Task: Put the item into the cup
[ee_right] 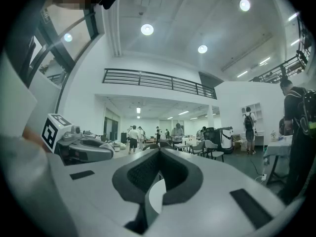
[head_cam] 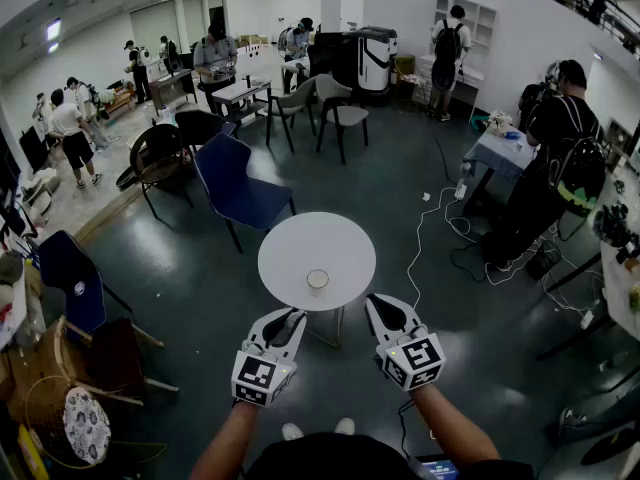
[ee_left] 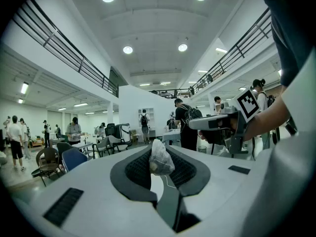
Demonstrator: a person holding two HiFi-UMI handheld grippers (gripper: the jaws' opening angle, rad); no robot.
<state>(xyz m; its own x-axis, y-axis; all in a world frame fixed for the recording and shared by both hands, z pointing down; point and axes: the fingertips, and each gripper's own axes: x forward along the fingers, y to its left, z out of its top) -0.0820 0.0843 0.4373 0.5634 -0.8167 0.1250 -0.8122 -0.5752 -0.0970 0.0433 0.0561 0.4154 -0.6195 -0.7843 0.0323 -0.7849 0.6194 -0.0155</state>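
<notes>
While your left gripper (head_cam: 291, 320) pinches a small pale pouch (ee_left: 161, 159) between its pads, your right gripper (head_cam: 381, 306) sits clenched on nothing. Both hang near the cup (head_cam: 318, 281) on the round white table (head_cam: 290, 240).

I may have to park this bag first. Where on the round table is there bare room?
The table is bare behind the cup and on both sides of it, out to the rim. Only the near edge is taken, where the cup stands alone.
</notes>
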